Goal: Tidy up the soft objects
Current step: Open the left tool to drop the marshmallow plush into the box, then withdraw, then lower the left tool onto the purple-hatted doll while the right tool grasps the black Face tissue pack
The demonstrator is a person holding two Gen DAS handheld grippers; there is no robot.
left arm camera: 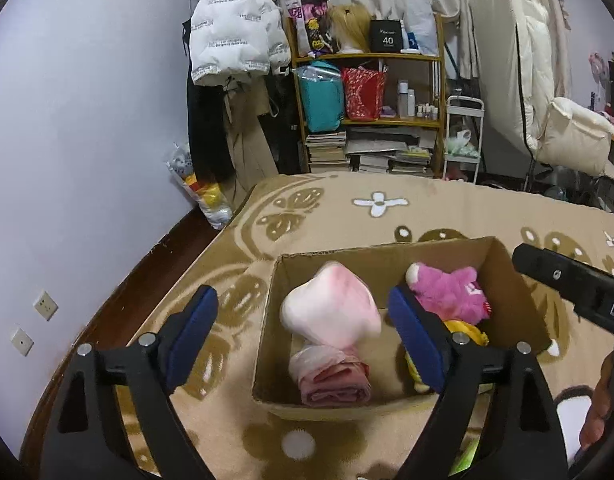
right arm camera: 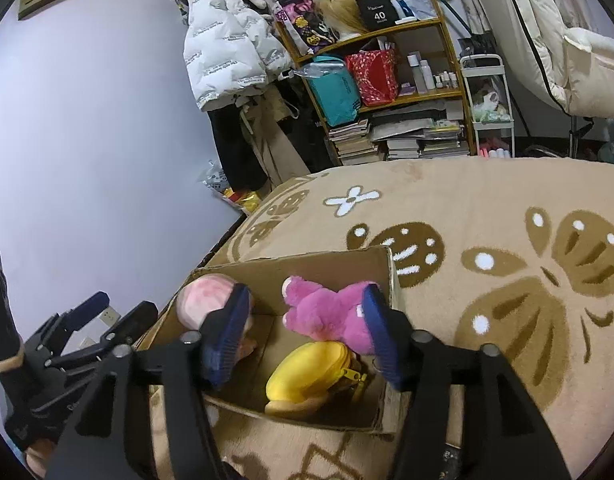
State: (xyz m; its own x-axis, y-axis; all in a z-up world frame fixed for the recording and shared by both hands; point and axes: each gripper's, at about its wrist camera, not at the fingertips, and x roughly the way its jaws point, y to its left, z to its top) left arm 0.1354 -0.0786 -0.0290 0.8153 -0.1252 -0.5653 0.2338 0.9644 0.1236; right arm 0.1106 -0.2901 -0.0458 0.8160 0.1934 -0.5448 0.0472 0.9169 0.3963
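Cardboard box [left arm camera: 503,264] on the blanket [right arm camera: 487,208] contains pale pink plush [left arm camera: 331,304], magenta plush [right arm camera: 327,312], yellow plush [right arm camera: 307,376]; left gripper [left arm camera: 303,320] and right gripper [right arm camera: 307,332] spread apart, empty; packing appears nearly complete

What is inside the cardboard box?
The cardboard box holds a pale pink plush, folded pink cloth, a magenta plush and a yellow plush. Anything underneath them is hidden.
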